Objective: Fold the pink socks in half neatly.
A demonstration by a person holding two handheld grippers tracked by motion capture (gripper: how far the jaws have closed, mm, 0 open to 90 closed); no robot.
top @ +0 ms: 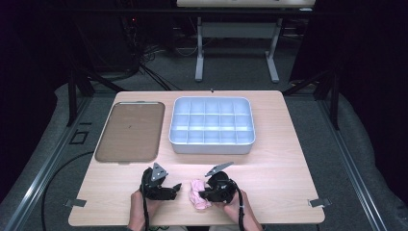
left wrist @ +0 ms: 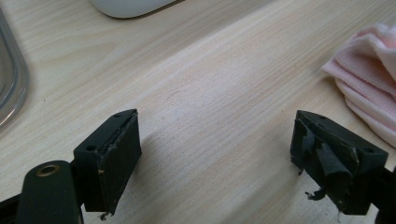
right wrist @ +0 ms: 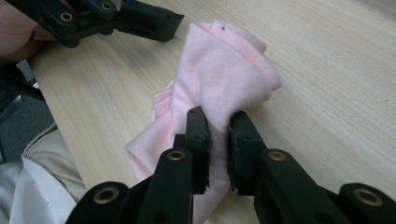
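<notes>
A rolled pink sock (top: 197, 193) lies on the wooden table near its front edge. My right gripper (top: 204, 194) is shut on the sock (right wrist: 219, 88), with a fold of pink cloth pinched between its two pads. My left gripper (top: 176, 186) rests just left of the sock, jaws wide apart over bare wood with nothing between them (left wrist: 215, 149). In the left gripper view the sock (left wrist: 369, 70) lies off to the right, apart from the right-hand fingertip (left wrist: 327, 158).
A white tray with several compartments (top: 212, 144) stands at the middle of the table. Left of it lies a flat brown tray (top: 130, 131). A table leg frame (top: 235, 33) stands on the floor beyond the far edge.
</notes>
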